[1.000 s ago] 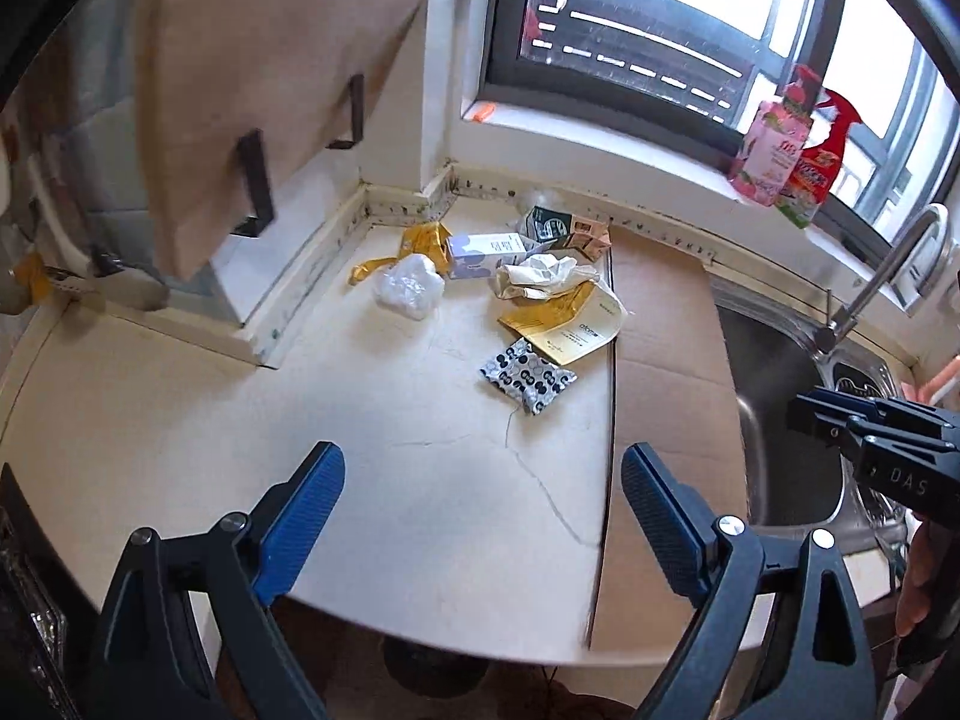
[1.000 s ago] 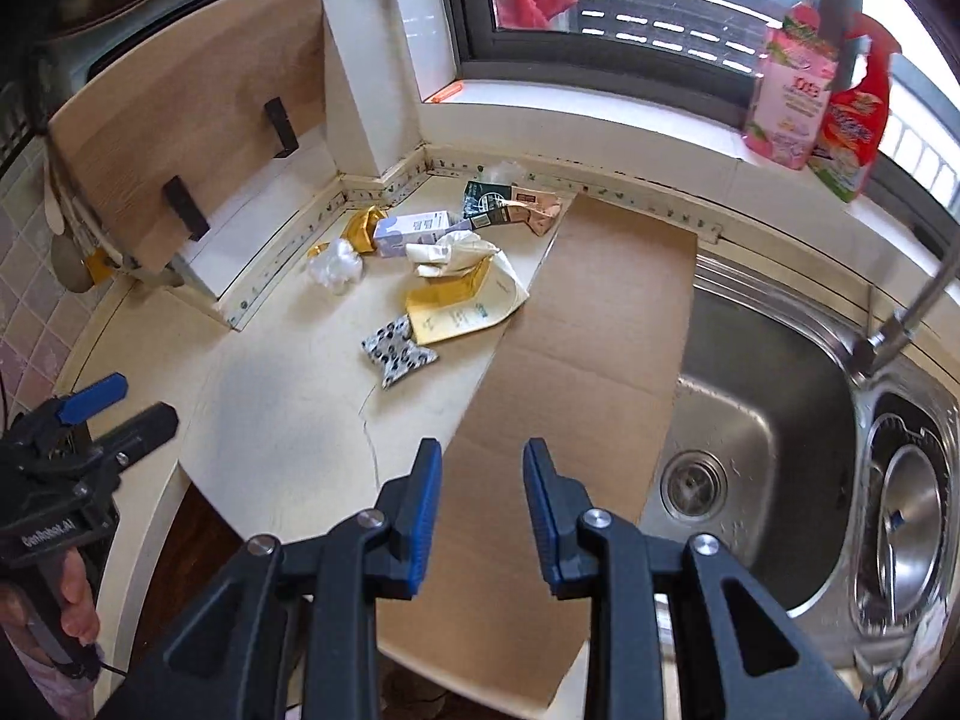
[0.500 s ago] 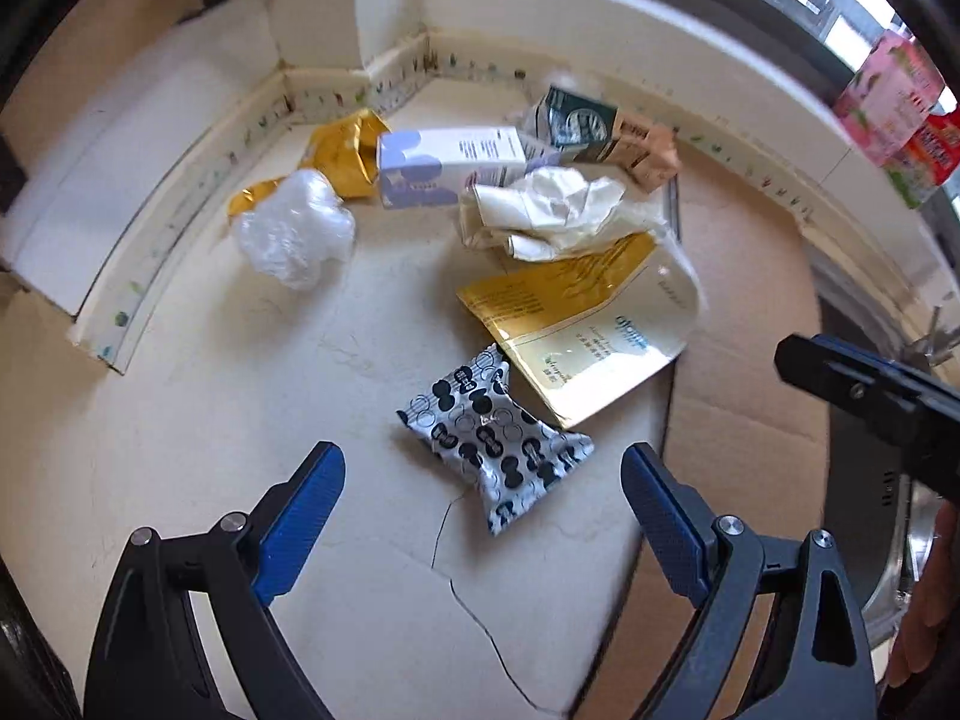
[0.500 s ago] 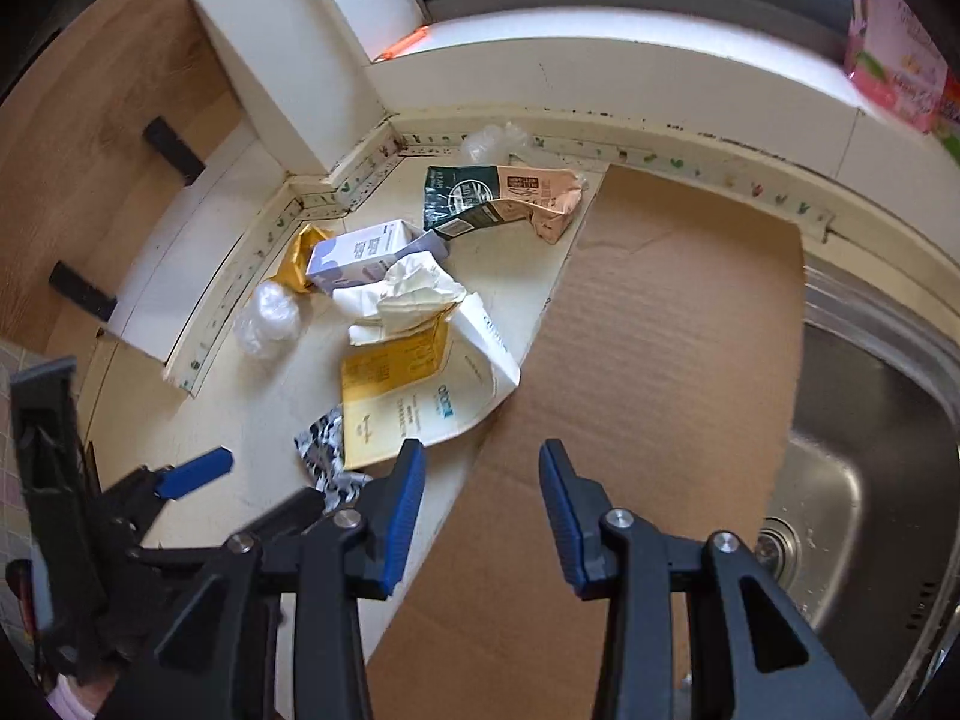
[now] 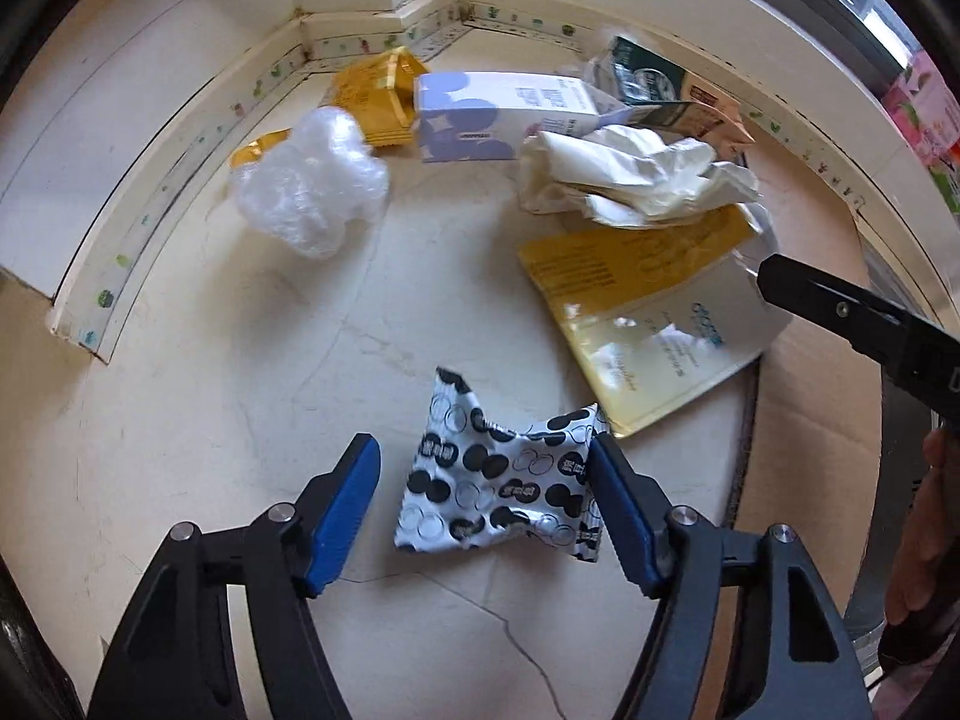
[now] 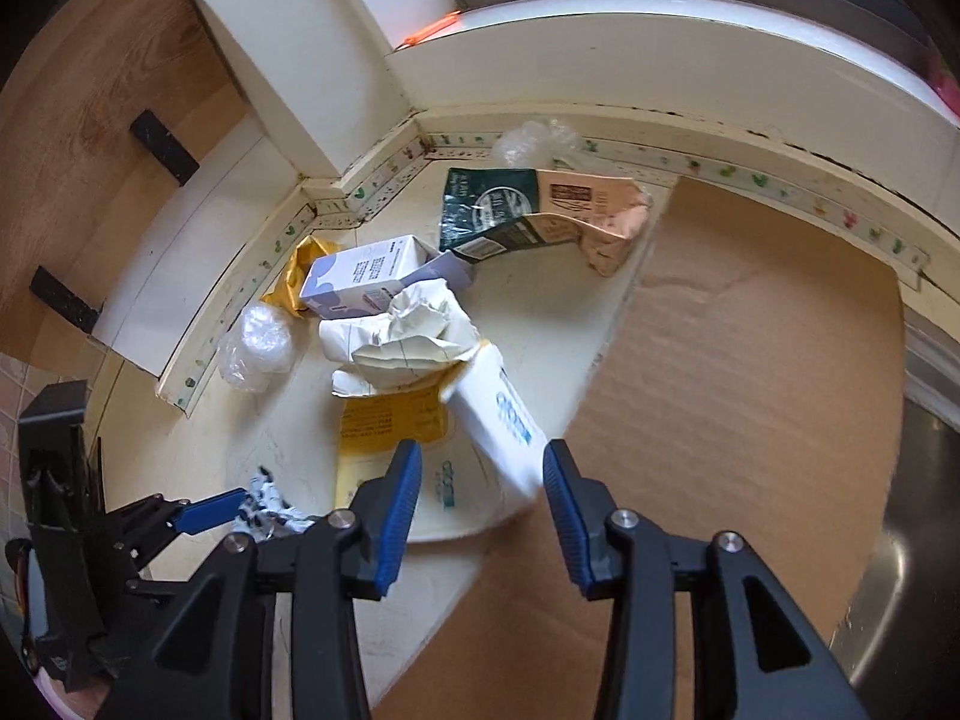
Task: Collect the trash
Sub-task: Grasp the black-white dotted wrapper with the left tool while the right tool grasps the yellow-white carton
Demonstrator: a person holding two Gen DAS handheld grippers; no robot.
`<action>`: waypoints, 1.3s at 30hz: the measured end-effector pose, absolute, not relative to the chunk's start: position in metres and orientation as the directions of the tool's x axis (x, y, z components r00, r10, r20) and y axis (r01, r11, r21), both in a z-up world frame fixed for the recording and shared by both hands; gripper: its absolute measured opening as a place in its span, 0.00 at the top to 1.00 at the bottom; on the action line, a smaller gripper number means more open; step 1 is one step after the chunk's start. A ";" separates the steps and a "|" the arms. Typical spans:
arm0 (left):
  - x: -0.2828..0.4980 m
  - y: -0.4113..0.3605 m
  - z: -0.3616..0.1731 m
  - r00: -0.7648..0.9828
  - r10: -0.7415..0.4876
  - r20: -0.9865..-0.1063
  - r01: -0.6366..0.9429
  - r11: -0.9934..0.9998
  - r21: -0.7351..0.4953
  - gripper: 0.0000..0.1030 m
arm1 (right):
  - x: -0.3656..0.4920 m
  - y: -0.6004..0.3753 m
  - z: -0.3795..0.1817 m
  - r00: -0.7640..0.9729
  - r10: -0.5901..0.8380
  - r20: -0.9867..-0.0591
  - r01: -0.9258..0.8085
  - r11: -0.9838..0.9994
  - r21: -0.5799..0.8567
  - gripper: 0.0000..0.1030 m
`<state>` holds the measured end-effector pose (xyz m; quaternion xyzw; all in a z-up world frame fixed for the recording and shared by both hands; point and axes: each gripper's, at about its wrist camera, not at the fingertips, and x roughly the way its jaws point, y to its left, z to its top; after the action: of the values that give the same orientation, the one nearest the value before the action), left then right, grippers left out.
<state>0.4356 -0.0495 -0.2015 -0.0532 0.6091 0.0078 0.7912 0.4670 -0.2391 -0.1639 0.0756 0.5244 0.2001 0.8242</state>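
Countertop (image 5: pixel 180 420): two cartons (image 5: pixel 498 114), one spotted wrapper (image 5: pixel 504 480), one left gripper (image 5: pixel 483 504).

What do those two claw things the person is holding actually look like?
Both look alike. The left gripper and right gripper each have two black plastic fingers with silver screw heads and bright blue ribbed pads on the inner faces. A bare hand shows behind one handle.

Both views bright, daylight from the window side at top. Soft shadows under the trash on the countertop (image 5: pixel 240 420). Glare on the glossy yellow pouch (image 5: pixel 648 324) and the sink (image 6: pixel 900 552) steel. Heavy fisheye bend, black vignette at the corners. Slight motion blur on the white pouch flap (image 6: pixel 498 414) in right view; otherwise sharp.
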 end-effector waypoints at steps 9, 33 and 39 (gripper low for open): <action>0.425 -0.014 -0.197 0.256 -0.107 -0.961 -0.125 0.982 -0.143 0.32 | 0.479 -0.220 -0.183 0.377 0.380 -0.845 -0.294 0.914 0.280 0.58; 0.438 -0.044 -0.190 0.276 -0.054 -0.960 0.017 0.999 -0.051 0.65 | 0.424 -0.227 -0.165 0.393 0.392 -0.831 -0.276 0.913 0.300 0.65; 0.422 -0.047 -0.162 0.332 -0.064 -0.941 0.022 0.998 -0.061 0.68 | 0.406 -0.230 -0.147 0.424 0.389 -0.817 -0.276 0.915 0.293 0.66</action>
<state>0.4221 -0.0466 -0.1618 -0.0186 0.5771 -0.0263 0.8160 0.4055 -0.2300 -0.1468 0.0567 0.4988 0.1977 0.8420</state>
